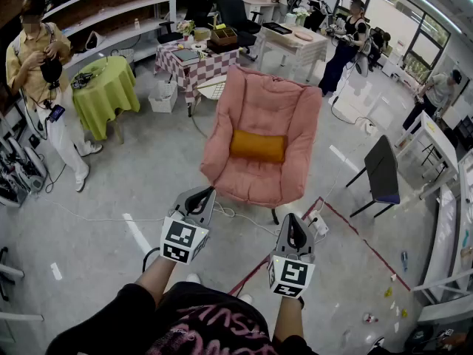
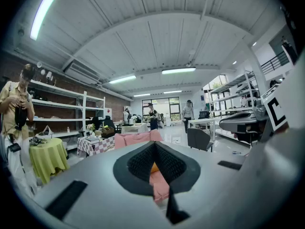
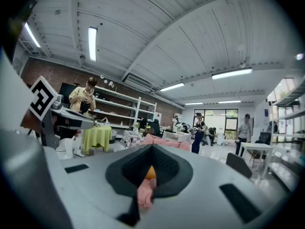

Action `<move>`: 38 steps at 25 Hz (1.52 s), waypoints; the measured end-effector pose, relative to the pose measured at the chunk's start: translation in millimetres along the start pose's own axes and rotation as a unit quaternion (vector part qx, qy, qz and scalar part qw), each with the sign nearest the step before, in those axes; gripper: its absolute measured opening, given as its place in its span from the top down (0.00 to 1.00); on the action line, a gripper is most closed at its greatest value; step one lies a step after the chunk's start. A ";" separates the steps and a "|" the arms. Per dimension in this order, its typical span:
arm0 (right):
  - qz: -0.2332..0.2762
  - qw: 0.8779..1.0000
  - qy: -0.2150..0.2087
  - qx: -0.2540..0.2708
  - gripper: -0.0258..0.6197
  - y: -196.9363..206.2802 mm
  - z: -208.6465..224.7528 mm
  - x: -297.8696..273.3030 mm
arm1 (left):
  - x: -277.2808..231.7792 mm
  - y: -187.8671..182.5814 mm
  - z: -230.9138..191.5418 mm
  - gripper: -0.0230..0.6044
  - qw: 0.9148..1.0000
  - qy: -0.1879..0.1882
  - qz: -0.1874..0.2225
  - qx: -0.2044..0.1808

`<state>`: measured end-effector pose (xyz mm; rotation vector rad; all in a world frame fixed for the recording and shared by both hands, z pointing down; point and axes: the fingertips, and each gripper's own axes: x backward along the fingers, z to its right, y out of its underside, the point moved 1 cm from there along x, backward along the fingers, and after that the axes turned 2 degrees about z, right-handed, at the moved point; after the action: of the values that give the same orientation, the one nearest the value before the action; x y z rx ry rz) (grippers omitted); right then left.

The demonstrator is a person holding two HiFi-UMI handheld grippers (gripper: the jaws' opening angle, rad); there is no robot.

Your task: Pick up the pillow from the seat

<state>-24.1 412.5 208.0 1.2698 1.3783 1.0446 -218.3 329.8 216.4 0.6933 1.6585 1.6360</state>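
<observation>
An orange pillow (image 1: 257,146) lies on the pink armchair (image 1: 260,102) at frame centre. Below it, the left gripper (image 1: 201,196) and right gripper (image 1: 294,231) hover with jaws pressed together, holding nothing.

bright, even ceiling strip lighting; gripper views fisheye-warped with dark vignetted edges.

I wore a black shirt (image 1: 140,320) with pink lettering (image 1: 214,322) across the front. My left gripper (image 1: 201,193) and right gripper (image 1: 294,220) were pale grey with black ribbed pads (image 2: 140,163), each carrying a white cube (image 1: 181,240) printed with black square markers.
</observation>
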 end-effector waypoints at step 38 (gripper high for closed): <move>-0.023 0.999 0.037 -0.022 0.93 4.4 -68.2 -22.9 | 10.0 26.5 -72.1 0.95 0.999 0.041 -0.005 0.006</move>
<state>-90.4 391.1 226.6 1.1720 1.4267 1.0931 -283.5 294.5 238.9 0.6293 1.7283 1.6691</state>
